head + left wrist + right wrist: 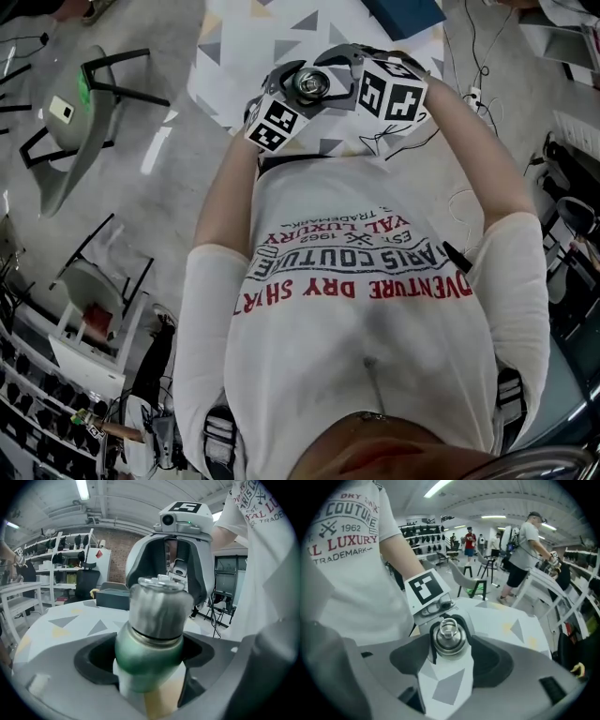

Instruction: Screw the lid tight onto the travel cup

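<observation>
The travel cup (149, 651) has a green metal body and a silver lid (159, 606) seated on top. My left gripper (147, 672) is shut on the cup's body and holds it up at chest height. My right gripper (174, 569) faces it from beyond. Its jaws stand wide on both sides of the lid, with dark gaps showing. In the right gripper view the lid's top (449, 638), with its small ring, lies between the jaws of the right gripper (449, 646). From the head view the lid (309, 82) shows between the left gripper (286, 98) and the right gripper (345, 80).
A table with a triangle-patterned cloth (248, 37) stands just beyond the grippers. A grey chair (80, 122) is on the floor at the left. Cables (478, 89) trail at the right. Several people (525, 550) and shelves (61, 559) are farther off.
</observation>
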A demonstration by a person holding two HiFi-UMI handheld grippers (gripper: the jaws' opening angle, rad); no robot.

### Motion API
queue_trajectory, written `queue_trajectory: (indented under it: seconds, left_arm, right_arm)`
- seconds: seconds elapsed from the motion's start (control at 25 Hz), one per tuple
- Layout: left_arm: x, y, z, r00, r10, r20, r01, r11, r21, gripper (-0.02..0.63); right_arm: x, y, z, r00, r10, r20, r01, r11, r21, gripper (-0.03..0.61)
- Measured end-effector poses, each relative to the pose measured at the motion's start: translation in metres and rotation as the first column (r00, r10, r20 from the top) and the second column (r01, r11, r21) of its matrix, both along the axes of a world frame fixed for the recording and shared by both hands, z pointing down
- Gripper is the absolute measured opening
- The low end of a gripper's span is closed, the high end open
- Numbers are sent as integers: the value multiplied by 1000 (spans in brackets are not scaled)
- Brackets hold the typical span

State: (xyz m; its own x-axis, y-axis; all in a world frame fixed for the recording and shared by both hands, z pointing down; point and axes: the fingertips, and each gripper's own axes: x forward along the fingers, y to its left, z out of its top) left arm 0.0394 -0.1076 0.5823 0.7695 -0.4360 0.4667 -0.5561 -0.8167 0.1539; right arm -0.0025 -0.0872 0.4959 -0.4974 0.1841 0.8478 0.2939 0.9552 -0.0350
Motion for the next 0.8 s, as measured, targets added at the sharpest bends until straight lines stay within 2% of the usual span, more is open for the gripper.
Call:
queue_trajectory:
  seconds: [0.16, 0.2, 0.4, 0.56, 0.68, 0.8]
  left_arm:
    - [-1, 0, 0, 1000, 1, 3, -1, 1000, -7, 397]
    - [-1, 0, -1, 1000, 1, 3, -1, 1000, -6, 397]
    - [0, -2, -1, 1000, 5, 4, -5, 1000, -6, 397]
    - [-1, -1, 0, 1000, 3, 0, -3, 1000, -8, 399]
    - [-1, 0, 1, 1000, 5, 0, -5, 1000, -10, 399]
    - [-1, 0, 2, 1000, 4, 0, -4, 1000, -13, 399]
  right_arm:
    - [-1, 3, 6, 994, -101, -37, 101, 995, -27, 280]
    - [-1, 4, 6, 993, -115, -35, 114, 993, -28, 256]
    - [-3, 2, 5, 994, -112, 1, 112, 993, -43, 236]
    - [-3, 3, 7, 999, -29, 36, 31, 998, -48, 236]
    - [-2, 3, 9, 993, 87, 77, -82, 994, -67, 235]
    - [-2, 2, 10, 967, 223, 120, -214, 973, -81, 235]
